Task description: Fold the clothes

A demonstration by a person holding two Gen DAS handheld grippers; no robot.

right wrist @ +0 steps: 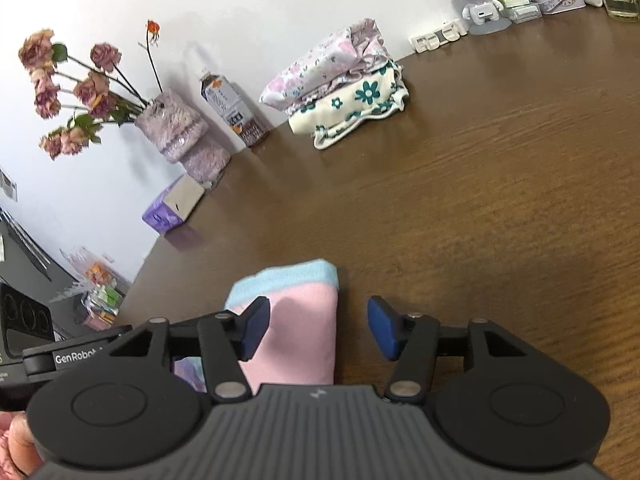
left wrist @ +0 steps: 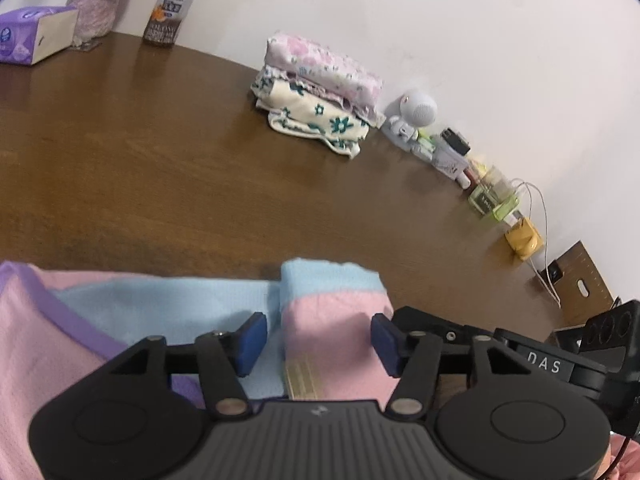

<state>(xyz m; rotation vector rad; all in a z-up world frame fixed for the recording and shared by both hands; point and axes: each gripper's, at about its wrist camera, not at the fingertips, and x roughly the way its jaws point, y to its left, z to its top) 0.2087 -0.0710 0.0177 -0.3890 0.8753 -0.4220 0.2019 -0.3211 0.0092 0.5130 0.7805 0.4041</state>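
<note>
A pink garment with light-blue cuffs and purple trim (left wrist: 60, 320) lies on the brown table (left wrist: 160, 160) at the near edge. Its folded pink sleeve with a blue cuff (left wrist: 332, 312) sits between the blue pads of my left gripper (left wrist: 318, 340), which stands open over it. In the right wrist view the same folded pink sleeve (right wrist: 298, 328) lies between the pads of my right gripper (right wrist: 318, 332), closer to the left pad; this gripper is open too. Folded floral clothes (left wrist: 316, 96) are stacked by the wall, also seen as a floral stack (right wrist: 340, 84).
Along the wall stand a purple tissue box (left wrist: 28, 36), a drink bottle (left wrist: 172, 4), a fuzzy vase (right wrist: 180, 136) with dried roses, a white toy speaker (left wrist: 412, 116) and several small items (left wrist: 480, 184). Bare brown tabletop lies between the garment and the stack.
</note>
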